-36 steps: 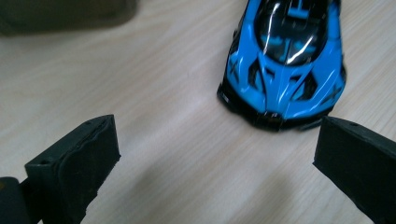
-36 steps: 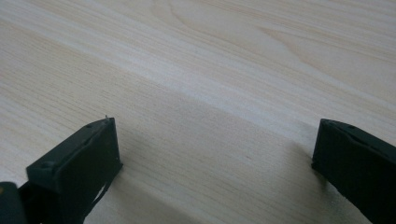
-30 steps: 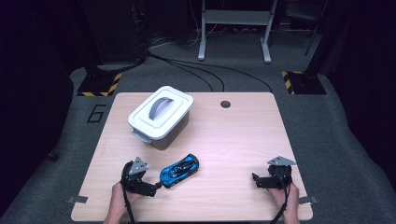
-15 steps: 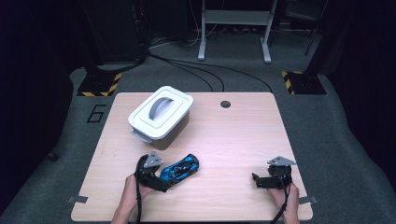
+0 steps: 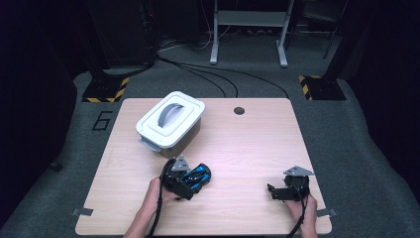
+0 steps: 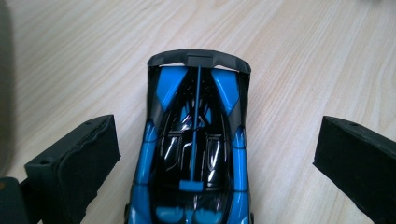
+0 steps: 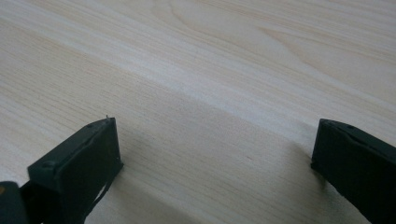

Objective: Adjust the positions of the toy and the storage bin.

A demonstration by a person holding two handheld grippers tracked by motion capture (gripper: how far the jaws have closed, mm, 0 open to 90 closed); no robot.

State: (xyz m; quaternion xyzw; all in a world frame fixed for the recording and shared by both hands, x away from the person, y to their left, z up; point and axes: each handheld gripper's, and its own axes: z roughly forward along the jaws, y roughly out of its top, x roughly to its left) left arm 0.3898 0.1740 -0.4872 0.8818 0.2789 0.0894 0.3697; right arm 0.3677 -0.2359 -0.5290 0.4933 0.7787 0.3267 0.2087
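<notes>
A blue and black toy car (image 5: 196, 176) lies on the wooden table (image 5: 247, 144) near its front edge. My left gripper (image 5: 181, 179) stands open around it: in the left gripper view the car (image 6: 194, 149) sits between the two jaws with a gap on each side, its rear wing pointing away. My right gripper (image 5: 277, 191) rests open at the front right of the table, and in the right gripper view (image 7: 215, 172) only bare wood lies between its jaws.
A white lidded box (image 5: 171, 120) with a grey handle stands behind the car, left of the table's middle. A dark round hole (image 5: 239, 110) sits near the far edge. Cables and stand legs cross the floor beyond.
My left gripper has slid right and forward until its open jaws straddle the car. The car and the right gripper have stayed put.
</notes>
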